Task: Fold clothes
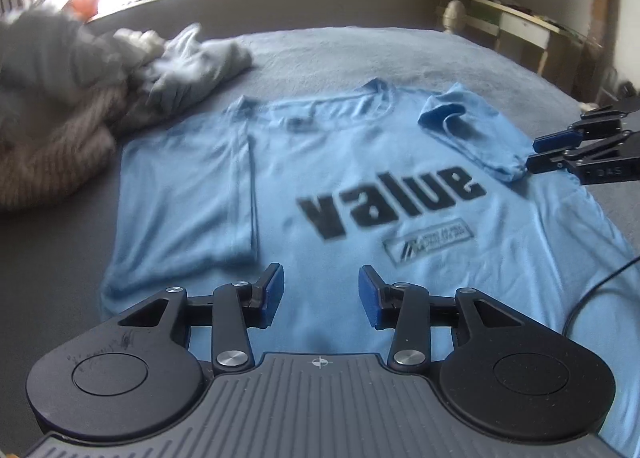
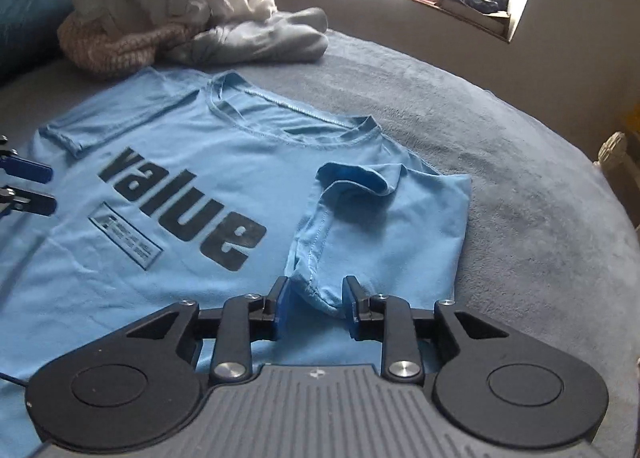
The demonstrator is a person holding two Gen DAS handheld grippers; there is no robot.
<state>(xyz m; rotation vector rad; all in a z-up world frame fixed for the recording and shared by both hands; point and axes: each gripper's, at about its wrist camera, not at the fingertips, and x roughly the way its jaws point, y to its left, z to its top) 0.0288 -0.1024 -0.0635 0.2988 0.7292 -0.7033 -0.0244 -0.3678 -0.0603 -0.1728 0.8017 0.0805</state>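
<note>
Right tool (image 2: 314, 300) sits wide around the sleeve (image 2: 320, 282) at 6 o'clock; left tool (image 1: 321, 292) wide too. Pinch thin, and your shirt (image 2: 160, 218) slips.

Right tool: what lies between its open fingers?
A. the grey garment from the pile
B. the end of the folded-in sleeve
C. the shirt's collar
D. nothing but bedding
B: the right tool is open, with the folded-in sleeve of the blue T-shirt bunched between its fingers.

The light blue cotton-like T-shirt (image 2: 168, 258) looks smooth and matt. The grey bed cover (image 2: 500, 162) is fuzzy cloth. The beige knitted garment (image 2: 104, 46) looks rough, ribbed.
</note>
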